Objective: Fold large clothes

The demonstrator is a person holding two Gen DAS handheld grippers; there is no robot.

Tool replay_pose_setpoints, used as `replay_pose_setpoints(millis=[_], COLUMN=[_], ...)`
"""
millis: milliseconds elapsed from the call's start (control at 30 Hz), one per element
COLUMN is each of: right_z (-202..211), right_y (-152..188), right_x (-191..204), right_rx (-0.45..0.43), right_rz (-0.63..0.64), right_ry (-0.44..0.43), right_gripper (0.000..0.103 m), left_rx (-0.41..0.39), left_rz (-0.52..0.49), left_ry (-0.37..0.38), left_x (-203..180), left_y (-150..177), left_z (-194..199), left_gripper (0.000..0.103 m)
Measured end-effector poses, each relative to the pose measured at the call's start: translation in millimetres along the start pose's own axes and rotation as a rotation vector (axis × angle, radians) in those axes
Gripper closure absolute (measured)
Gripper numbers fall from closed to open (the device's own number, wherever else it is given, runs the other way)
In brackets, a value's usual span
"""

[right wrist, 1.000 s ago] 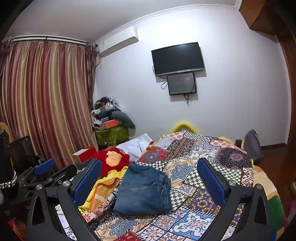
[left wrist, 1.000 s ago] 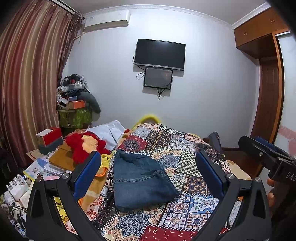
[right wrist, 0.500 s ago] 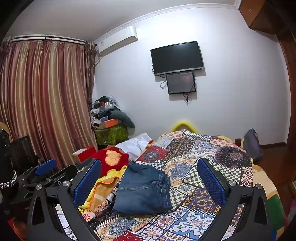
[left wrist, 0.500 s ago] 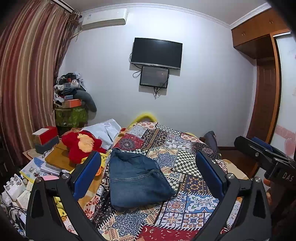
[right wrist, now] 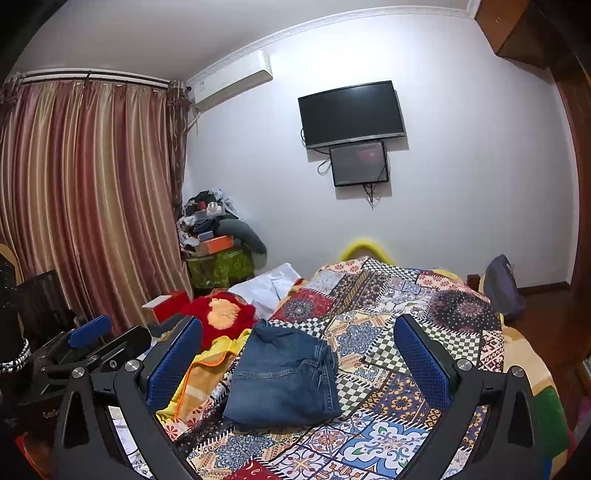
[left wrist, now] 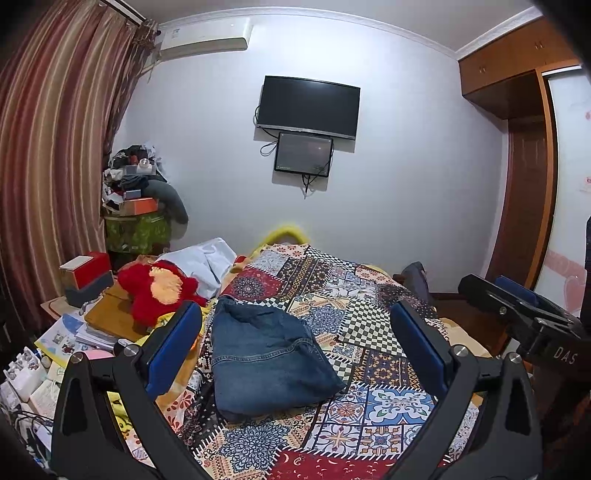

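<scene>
- Spreading across the whole lower half of both views: a bed under a patchwork bedspread [left wrist: 369,325] [right wrist: 406,332] of checked, floral and medallion squares.
- Hanging down the left side of the room: striped red-and-gold curtains [left wrist: 48,147] [right wrist: 85,192], with a white air conditioner [left wrist: 207,35] [right wrist: 232,85] sitting high on the wall beside them.
- Hanging on the far white wall: a dark television [left wrist: 308,107] [right wrist: 351,112], with a smaller screen [left wrist: 303,154] [right wrist: 359,163] mounted just beneath it.
- Lying folded into a compact blue bundle on the bedspread, toward the bed's left edge: the denim jeans [left wrist: 266,354] [right wrist: 284,373], resting between the fingers in both views but touching neither gripper.
- Hovering above the near end of the bed: the left gripper [left wrist: 295,350], jaws standing wide apart and holding nothing, blue pads facing each other.
- Hovering likewise, jaws spread wide and empty: the right gripper [right wrist: 299,362], also showing at the right edge of the left wrist view [left wrist: 517,310].
- Lying left of the jeans: a red plush toy [left wrist: 159,291] [right wrist: 221,317] with an orange patch, next to a white cloth [left wrist: 199,262] [right wrist: 269,288] and a yellow-orange blanket [right wrist: 207,373].
- Sitting beyond the toy: a red box [left wrist: 86,266] [right wrist: 166,308].
</scene>
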State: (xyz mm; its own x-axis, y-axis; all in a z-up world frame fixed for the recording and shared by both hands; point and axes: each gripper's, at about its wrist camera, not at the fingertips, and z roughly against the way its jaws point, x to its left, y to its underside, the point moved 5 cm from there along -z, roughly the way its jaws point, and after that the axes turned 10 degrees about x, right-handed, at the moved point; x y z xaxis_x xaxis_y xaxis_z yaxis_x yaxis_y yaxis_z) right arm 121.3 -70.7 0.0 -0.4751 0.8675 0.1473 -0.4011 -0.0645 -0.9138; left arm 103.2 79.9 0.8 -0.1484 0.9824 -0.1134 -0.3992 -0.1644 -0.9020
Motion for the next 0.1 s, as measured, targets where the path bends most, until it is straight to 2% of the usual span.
replay_pose_setpoints(millis=[100], right_z=[-0.1], right_y=[0.2], right_x=[-0.1], right_rx=[0.001], right_rz=[0.000], right_ry=[0.001], right_gripper=[0.000], left_rx=[0.002], left_rz=[-0.004], left_ry=[0.000], left_x=[-0.3], left_y=[-0.1], left_z=[-0.4], left_gripper=[0.000])
